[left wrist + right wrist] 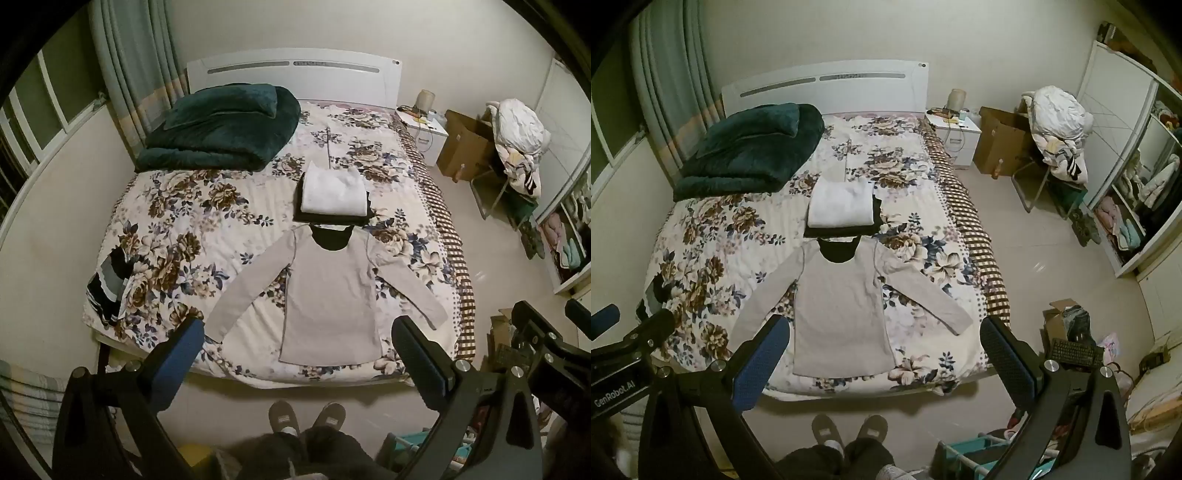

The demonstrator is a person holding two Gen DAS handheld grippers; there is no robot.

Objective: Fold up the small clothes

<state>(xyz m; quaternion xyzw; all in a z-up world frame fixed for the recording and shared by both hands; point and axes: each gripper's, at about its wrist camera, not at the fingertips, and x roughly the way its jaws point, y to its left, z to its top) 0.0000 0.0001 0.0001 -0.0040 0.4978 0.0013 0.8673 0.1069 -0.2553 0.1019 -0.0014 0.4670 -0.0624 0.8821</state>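
Observation:
A grey long-sleeved top [330, 295] lies flat and spread out on the floral bed [177, 221], sleeves angled outward, hem toward me; it also shows in the right wrist view [840, 306]. Beyond its collar sits a stack of folded clothes [332, 197], white on black, also in the right wrist view [842, 208]. A striped black-and-grey garment [107, 286] lies at the bed's left edge. My left gripper [299, 341] is open and empty, held high above the near edge of the bed. My right gripper [884, 341] is open and empty at a similar height.
A folded dark green blanket [221, 129] lies at the head of the bed. A white nightstand [955, 134], cardboard box [1001, 146] and chair piled with bedding [1060, 125] stand to the right. A wardrobe [1134, 206] is at far right. My slippered feet [306, 417] stand by the bed.

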